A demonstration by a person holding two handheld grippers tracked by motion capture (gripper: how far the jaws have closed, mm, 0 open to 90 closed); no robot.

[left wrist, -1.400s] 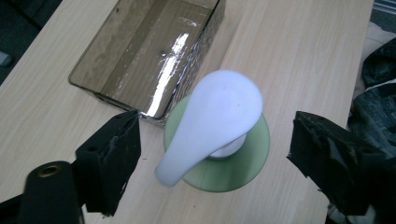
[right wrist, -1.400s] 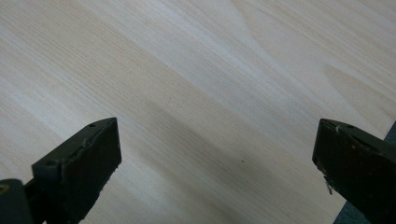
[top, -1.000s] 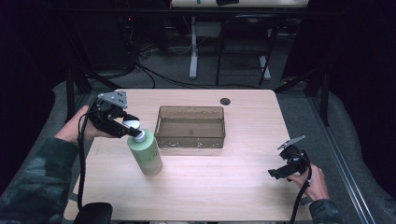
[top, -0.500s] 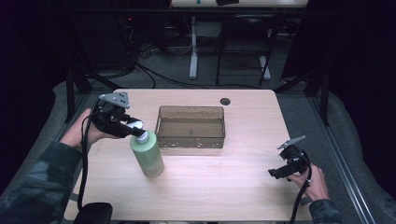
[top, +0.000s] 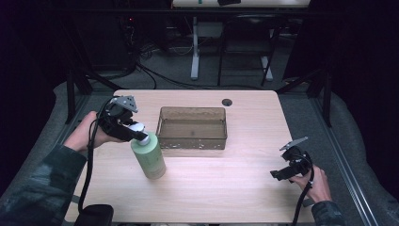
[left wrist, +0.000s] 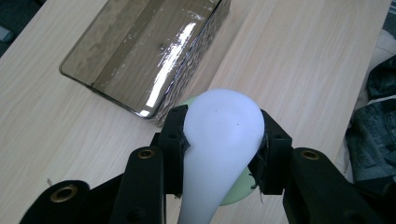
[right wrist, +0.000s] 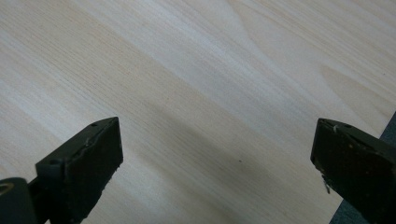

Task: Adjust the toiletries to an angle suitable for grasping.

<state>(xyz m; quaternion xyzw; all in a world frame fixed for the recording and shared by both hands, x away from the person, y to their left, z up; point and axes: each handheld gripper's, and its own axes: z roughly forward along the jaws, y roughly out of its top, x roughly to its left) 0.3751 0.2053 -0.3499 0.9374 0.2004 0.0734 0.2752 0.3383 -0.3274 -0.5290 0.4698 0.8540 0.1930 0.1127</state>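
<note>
A pale green pump bottle [top: 149,159] stands on the wooden table [top: 226,188], left of the middle. My left gripper [top: 136,134] comes at it from the left and is shut on its white pump head [top: 141,137]. In the left gripper view both black jaws press the sides of the pump head [left wrist: 219,135], with the green bottle [left wrist: 236,196] just below. At the table's front right, a hand holds my right gripper [top: 277,174] low over the wood. In the right gripper view my right gripper [right wrist: 219,154] is open, its jaws wide apart with only bare wood between them.
A clear brownish plastic tray [top: 192,140] sits at the table's middle, just right of the bottle; its wall [left wrist: 196,51] is close ahead in the left gripper view. A small dark disc [top: 227,102] lies near the far edge. Cables trail from both grippers.
The left gripper has shifted slightly at the bottle's top and its jaws have come in against the pump head. The bottle and the right hand have stayed put.
</note>
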